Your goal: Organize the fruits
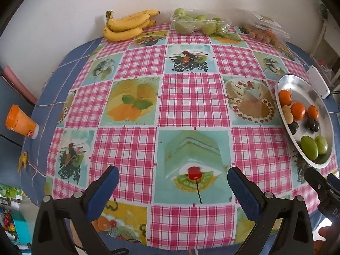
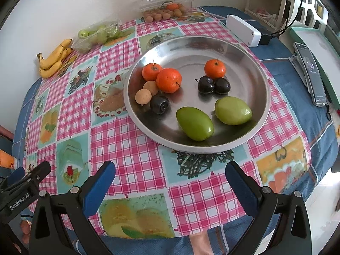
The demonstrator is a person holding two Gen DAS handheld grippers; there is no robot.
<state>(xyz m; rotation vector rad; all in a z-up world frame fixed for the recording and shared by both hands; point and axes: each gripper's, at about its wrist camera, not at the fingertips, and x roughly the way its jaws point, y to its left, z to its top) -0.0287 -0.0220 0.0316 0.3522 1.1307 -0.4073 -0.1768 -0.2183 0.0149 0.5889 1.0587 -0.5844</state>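
A round metal plate [image 2: 244, 48] holds three oranges [image 2: 169, 80], two green fruits [image 2: 195, 123], dark plums [image 2: 205, 84] and two small brown longans [image 2: 143, 97]. The plate also shows at the right in the left wrist view [image 1: 301, 80]. My right gripper [image 2: 170, 182] is open and empty, low over the cloth in front of the plate. My left gripper [image 1: 173, 186] is open and empty over the middle of the table near its front edge. Bananas [image 1: 125, 26] lie at the far left by the wall.
A clear pack of green fruits [image 1: 197, 24] and a clear box of longans [image 2: 167, 8] stand by the wall. A white box [image 2: 242, 30] and a phone [image 2: 312, 72] lie right of the plate. An orange cup [image 1: 20, 122] lies at the left edge.
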